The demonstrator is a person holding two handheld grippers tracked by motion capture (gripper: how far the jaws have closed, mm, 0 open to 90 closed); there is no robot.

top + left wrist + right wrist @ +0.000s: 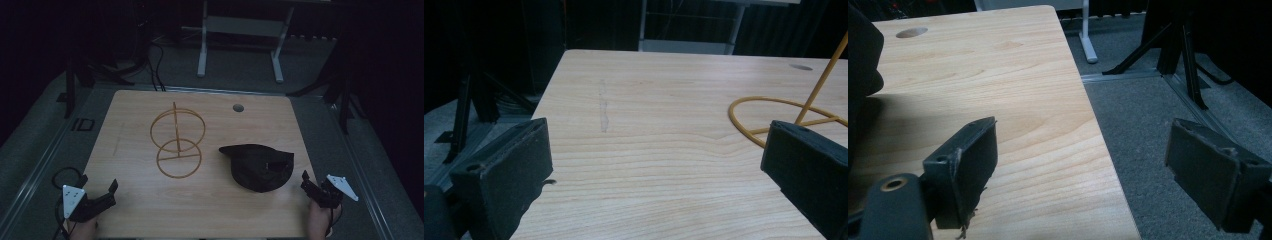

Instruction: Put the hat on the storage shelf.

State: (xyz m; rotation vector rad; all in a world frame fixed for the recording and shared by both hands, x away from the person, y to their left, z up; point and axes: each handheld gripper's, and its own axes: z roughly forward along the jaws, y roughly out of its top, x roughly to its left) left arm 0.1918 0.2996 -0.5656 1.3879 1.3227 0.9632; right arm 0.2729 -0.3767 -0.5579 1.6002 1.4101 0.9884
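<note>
Nothing appears begun: the left tongs and the right tongs both stand spread and empty at the near corners of the light wooden bench. The black fabric cap lies right of centre, just beside the right tongs, while the yellow wire stand of two hoops on a post stands bare at centre. There are no containers; judging by this, picking up the cap and placing it are both left.
</note>
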